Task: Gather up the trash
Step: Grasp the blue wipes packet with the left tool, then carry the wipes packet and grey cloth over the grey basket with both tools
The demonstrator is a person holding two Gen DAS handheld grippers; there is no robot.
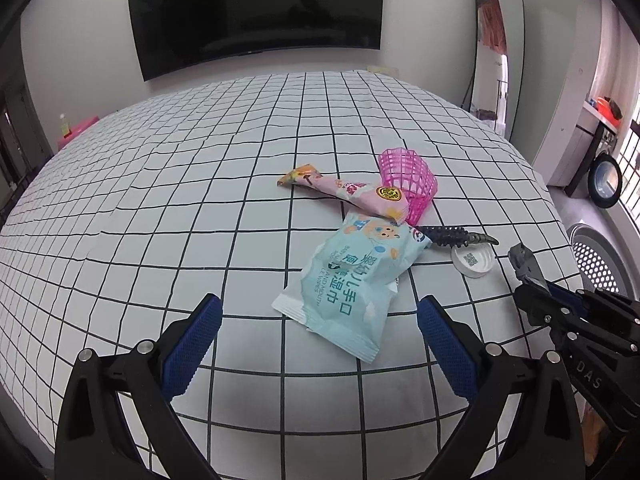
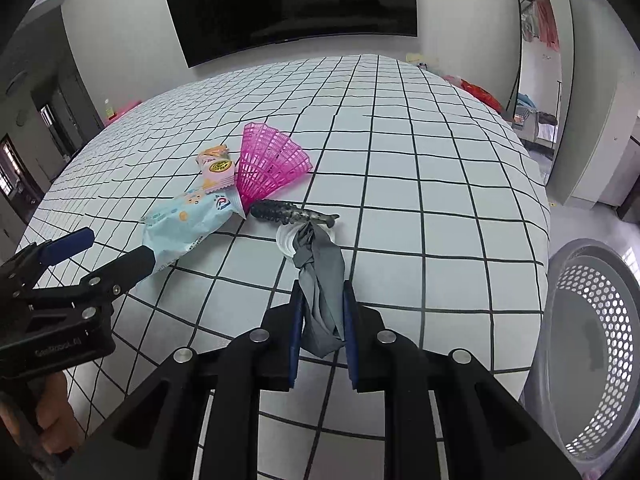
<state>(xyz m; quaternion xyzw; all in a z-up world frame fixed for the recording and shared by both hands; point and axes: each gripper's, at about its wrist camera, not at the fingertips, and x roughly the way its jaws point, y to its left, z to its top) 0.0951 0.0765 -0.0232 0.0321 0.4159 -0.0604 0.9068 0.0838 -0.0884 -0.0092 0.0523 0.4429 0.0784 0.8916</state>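
My right gripper [image 2: 323,288] is shut on a crumpled grey piece of trash [image 2: 320,264], which hangs from its blue pads over the checked bed sheet [image 2: 420,208]. From the left wrist view this gripper [image 1: 536,284] and the grey piece [image 1: 520,258] show at the right. My left gripper [image 1: 320,302] stands open with nothing between its pads, just short of a light blue wipes packet [image 1: 352,280]. Beyond lie a pink snack wrapper [image 1: 360,194], a pink plastic mesh piece [image 1: 408,178], a black claw clip [image 1: 452,236] and a white lid [image 1: 474,262].
A grey perforated bin [image 2: 592,344] stands on the floor off the bed's right edge. A dark TV [image 1: 256,12] hangs on the far wall and a tall mirror [image 1: 498,48] leans at the right. A hand [image 2: 52,432] holds the left gripper's handle.
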